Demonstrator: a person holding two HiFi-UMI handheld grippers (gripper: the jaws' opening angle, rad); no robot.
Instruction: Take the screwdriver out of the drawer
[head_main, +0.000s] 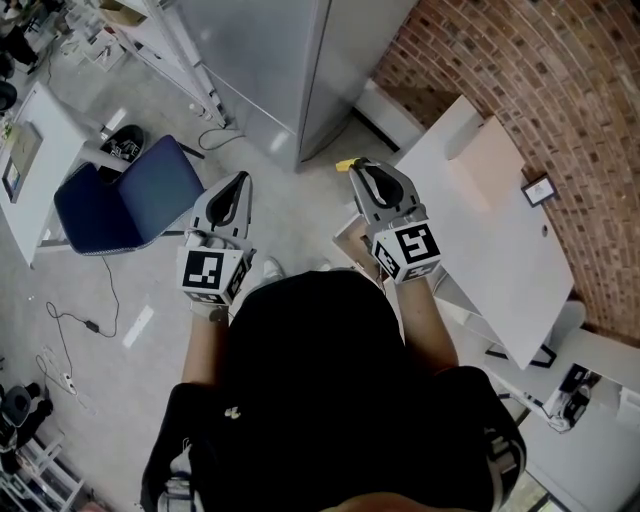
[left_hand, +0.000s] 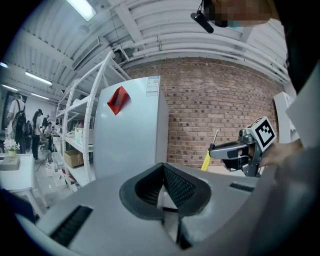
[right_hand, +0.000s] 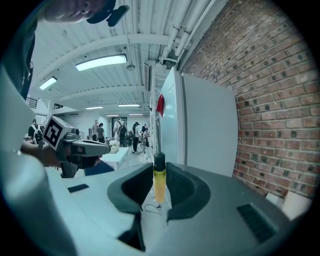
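The screwdriver (right_hand: 159, 181) stands upright by its yellow handle between the closed fingers of the right gripper (right_hand: 159, 167), shaft pointing up, held in the air beside the white table (head_main: 500, 240). The left gripper (left_hand: 163, 167) is level with it and well apart, its fingers pressed together on nothing. Both point nearly level toward a tall grey cabinet (left_hand: 131, 130) that bears a red sticker (left_hand: 118, 99) and a white label too small to read. A cardboard box (left_hand: 73, 157) sits on a shelf rack.
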